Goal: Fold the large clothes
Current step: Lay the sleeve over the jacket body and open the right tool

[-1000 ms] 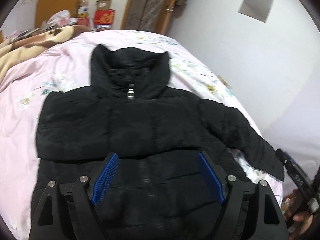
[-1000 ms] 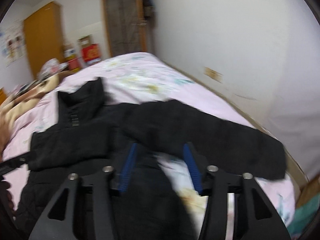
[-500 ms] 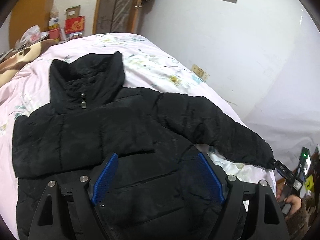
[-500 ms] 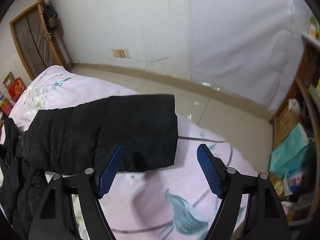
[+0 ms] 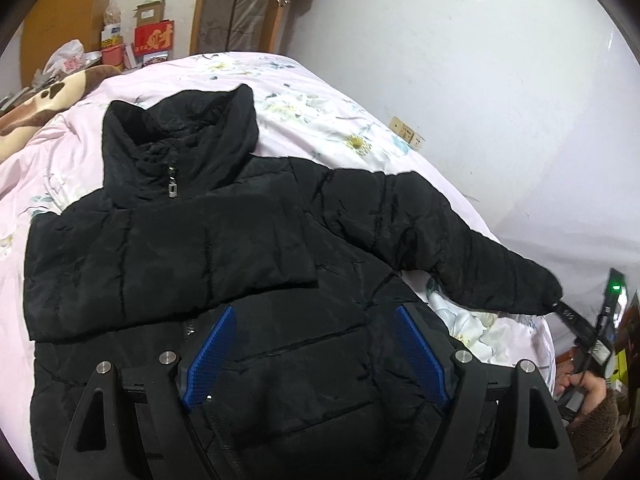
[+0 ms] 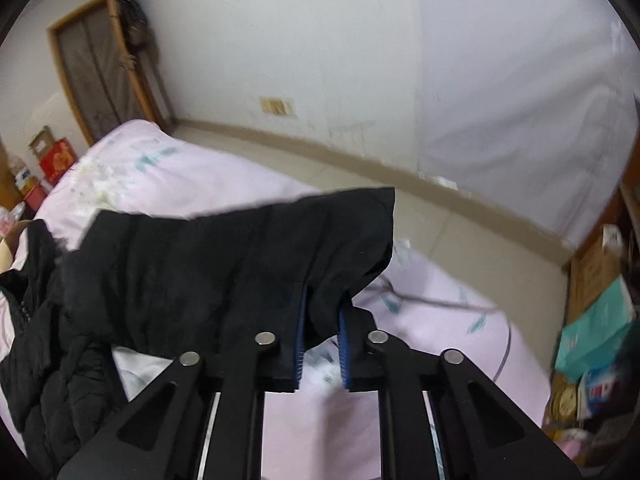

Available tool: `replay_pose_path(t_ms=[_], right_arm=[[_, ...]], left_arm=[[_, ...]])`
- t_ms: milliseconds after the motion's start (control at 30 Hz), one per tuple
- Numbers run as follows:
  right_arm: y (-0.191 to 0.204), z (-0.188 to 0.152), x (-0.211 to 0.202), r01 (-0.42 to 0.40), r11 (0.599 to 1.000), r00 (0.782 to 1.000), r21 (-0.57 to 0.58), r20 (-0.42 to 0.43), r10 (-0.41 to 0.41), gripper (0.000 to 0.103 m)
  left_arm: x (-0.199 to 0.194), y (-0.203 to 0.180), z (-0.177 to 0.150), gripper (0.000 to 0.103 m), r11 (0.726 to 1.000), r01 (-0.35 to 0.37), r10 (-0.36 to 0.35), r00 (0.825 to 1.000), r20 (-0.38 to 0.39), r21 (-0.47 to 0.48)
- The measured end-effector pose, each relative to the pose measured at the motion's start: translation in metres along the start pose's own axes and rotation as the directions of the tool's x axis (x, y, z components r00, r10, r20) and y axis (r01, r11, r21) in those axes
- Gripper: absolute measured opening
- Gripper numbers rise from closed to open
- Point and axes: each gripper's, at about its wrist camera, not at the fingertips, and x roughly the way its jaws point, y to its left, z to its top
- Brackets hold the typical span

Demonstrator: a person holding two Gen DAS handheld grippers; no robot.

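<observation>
A black puffer jacket [image 5: 208, 248] lies face up on a pink floral bed [image 5: 320, 120], collar to the far side. One sleeve is folded across its chest. The other sleeve [image 5: 460, 248] stretches out to the right. My left gripper [image 5: 316, 344] is open and empty, hovering over the jacket's lower front. My right gripper [image 6: 322, 316] is shut on the cuff end of the outstretched sleeve [image 6: 248, 264] and holds it lifted off the bed; it also shows at the sleeve's tip in the left wrist view [image 5: 576, 318].
The bed's edge [image 6: 460, 300] runs close to a white wall [image 5: 480, 100] with a strip of tiled floor [image 6: 460, 224] between. A brown blanket [image 5: 36, 100] lies at the far left. Boxes and bags [image 6: 596, 328] crowd the floor at the right.
My right gripper has closed on the sleeve cuff and raised it from the bed. The left gripper has stayed open over the jacket's hem with a small shift of view.
</observation>
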Motion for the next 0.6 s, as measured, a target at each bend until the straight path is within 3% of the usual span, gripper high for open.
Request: replay_pose_path(t_ms=[133,300,600], right_arm=[[0.022,0.015,-0.04,-0.063,0.997,0.992,-0.05,0.102,0.068,0.009],[0.083,0.029,-0.091,-0.175,0.965,0.959,-0.195,0.187,0.212,0.008],[0.194,-0.002,-0.127,-0.377,0.834,0.886,-0.403,0.106,0.452,0.008]], left_arm=[[-0.01,0.01,0.002,0.081,1.0,-0.011,0.011,1.0,0.023,-0.017],[-0.021,0.027,0.002,0.081,0.999,-0.004,0.007,0.999,0.039,-0.054],[-0.047,0.073,-0.001,0.081,0.99,-0.016,0.027,0.996,0.08,-0.138]])
